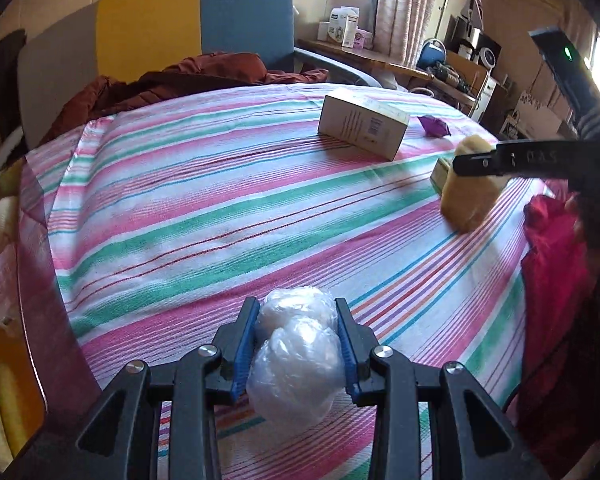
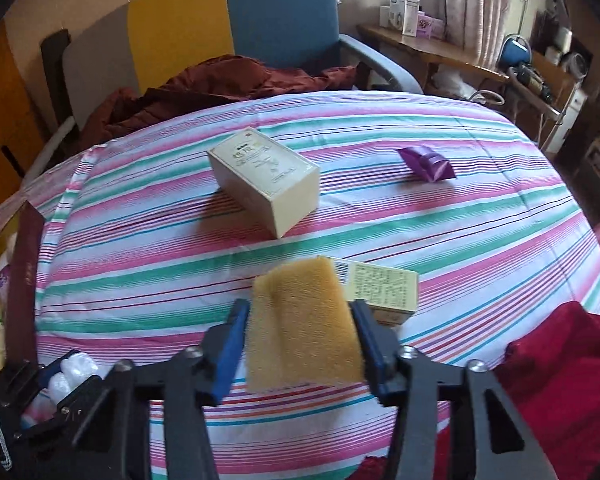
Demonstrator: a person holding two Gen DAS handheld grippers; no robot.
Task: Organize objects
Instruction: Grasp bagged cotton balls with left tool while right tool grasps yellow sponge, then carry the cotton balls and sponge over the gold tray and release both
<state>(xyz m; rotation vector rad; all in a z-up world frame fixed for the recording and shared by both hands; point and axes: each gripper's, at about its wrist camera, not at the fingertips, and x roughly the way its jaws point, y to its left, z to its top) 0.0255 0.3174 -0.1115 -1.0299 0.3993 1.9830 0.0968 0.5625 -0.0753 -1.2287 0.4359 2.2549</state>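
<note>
Left gripper [image 1: 297, 330] has its jaws clamped on a clear plastic-wrapped bundle [image 1: 296, 356], held over the striped surface [image 1: 188, 216]. Right gripper [image 2: 300, 330] has its jaws squeezed onto a yellow sponge [image 2: 302, 328], right next to a small yellow box [image 2: 384, 288]. Cream box [image 2: 266, 180] and purple packet [image 2: 426, 164] sit farther back.

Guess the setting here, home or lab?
Likely a lived-in home room: a table under a striped cloth, an armchair draped with clothing, curtains at the window, a cluttered side desk.
</note>
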